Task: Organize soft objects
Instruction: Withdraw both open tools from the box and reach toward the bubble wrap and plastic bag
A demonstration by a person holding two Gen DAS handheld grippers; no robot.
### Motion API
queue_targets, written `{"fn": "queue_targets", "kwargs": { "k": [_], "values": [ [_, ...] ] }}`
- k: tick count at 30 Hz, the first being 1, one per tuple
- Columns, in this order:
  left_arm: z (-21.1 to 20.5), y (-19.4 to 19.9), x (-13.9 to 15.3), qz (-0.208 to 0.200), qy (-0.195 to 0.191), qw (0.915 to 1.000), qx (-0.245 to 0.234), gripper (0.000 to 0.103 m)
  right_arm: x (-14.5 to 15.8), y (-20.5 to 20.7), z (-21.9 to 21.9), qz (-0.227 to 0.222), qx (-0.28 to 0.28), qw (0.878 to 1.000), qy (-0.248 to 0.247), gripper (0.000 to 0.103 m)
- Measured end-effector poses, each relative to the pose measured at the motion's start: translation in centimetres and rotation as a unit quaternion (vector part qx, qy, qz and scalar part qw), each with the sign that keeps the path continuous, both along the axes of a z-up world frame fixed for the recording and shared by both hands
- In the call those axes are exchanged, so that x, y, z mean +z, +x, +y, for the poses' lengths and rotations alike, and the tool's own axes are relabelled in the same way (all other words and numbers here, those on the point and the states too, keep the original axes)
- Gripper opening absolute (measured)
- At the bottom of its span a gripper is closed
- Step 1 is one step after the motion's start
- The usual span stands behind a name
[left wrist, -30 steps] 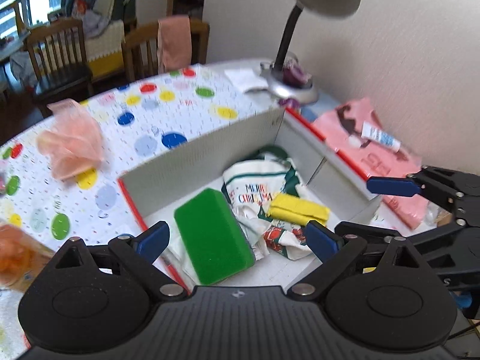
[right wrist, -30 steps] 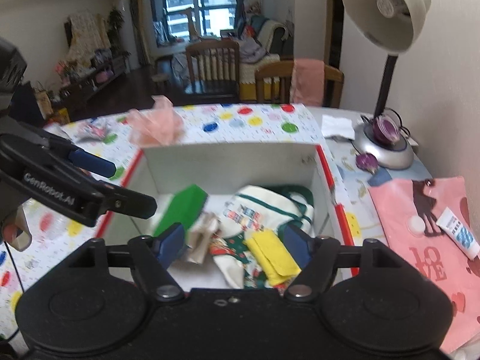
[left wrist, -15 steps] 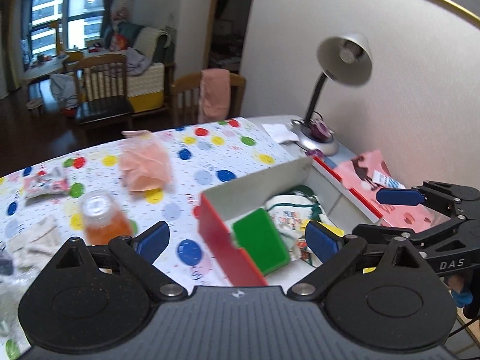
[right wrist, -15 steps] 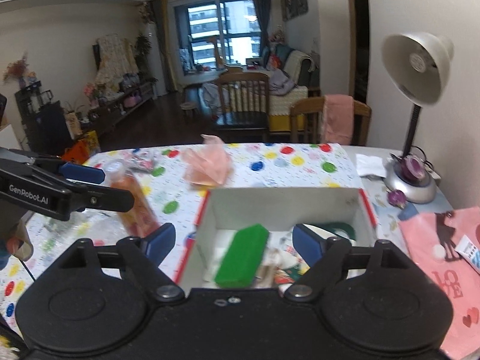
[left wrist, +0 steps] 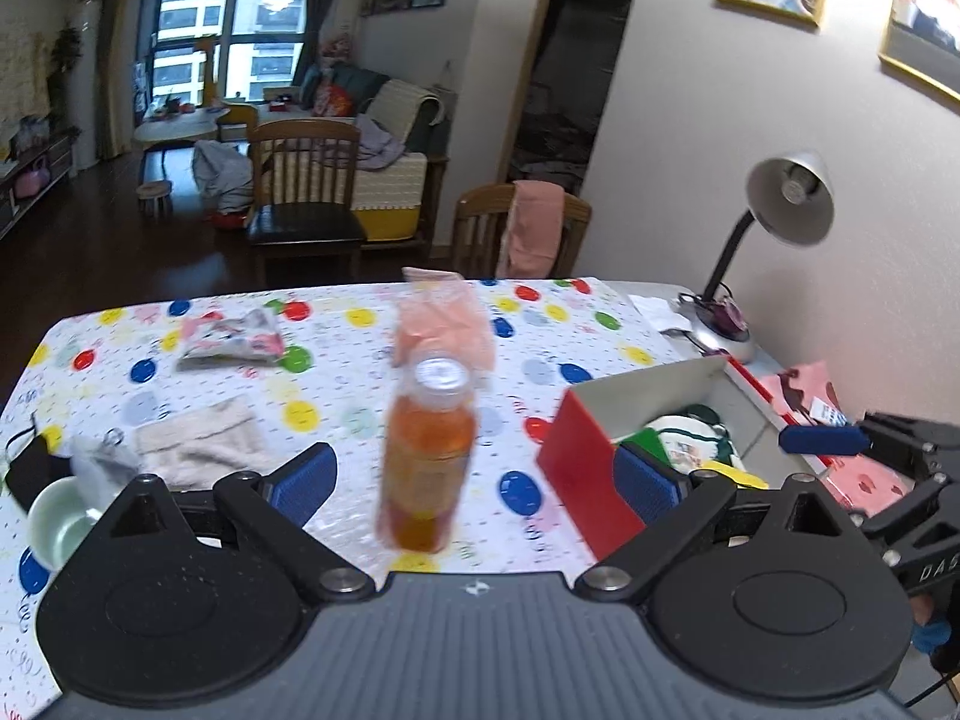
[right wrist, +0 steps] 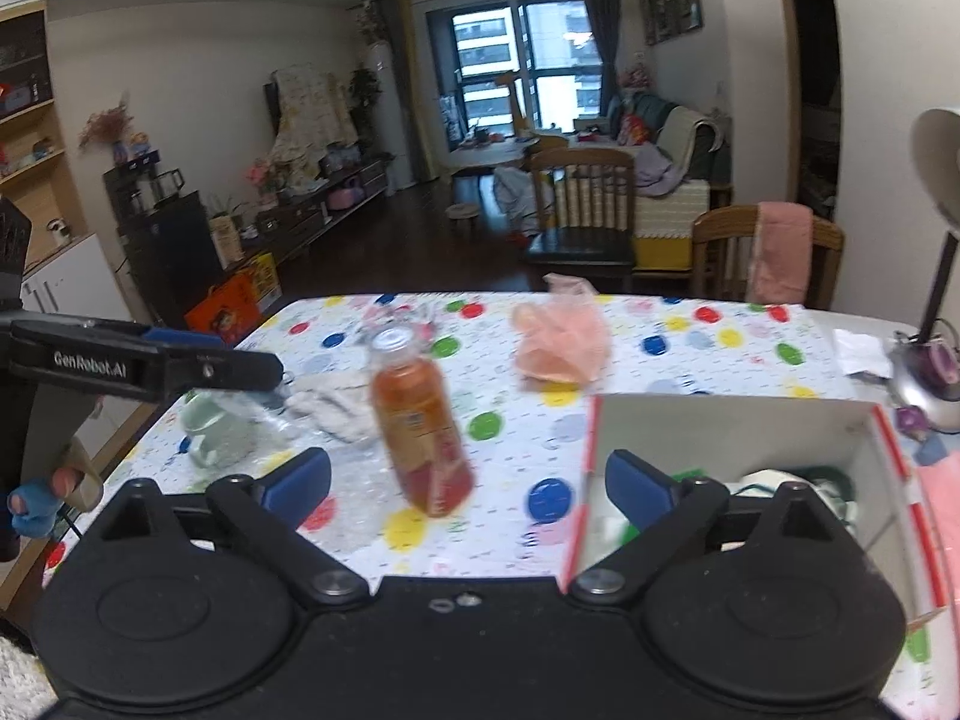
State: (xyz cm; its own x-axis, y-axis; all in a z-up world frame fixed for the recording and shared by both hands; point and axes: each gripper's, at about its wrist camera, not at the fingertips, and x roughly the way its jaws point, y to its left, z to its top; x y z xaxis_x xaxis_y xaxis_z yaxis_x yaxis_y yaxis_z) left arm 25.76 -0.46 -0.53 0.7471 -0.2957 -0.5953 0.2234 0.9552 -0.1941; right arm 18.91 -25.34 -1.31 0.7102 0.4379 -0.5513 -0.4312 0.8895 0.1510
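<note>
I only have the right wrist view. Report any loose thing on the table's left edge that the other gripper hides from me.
Observer: A black item lies at the table's left edge, beside the mint cup. I cannot tell what it is.
Operator: Now tell me what sits in the box besides the green sponge.
Observer: A yellow item lies at the near side of the Christmas-print cloth. Your own finger covers it in your view.
</note>
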Motion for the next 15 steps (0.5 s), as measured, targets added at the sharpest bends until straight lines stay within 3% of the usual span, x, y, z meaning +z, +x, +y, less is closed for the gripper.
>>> {"fn": "queue_targets", "kwargs": {
  "k": [9, 15],
  "values": [
    [7.3, 1.1, -1.0, 0.011, -0.012, 0.9989, 0.045, 0.103, -2.4, 0.1, 6.1, 0.031, 0.04, 0.999, -0.012, 0.099],
    [11.4, 2.5, -1.7, 0.011, 0.013, 0.9979, 0.063, 0.103, -4.4, 0.8, 10.1, 0.05, 0.055, 0.997, -0.023, 0.099]
  ]
}}
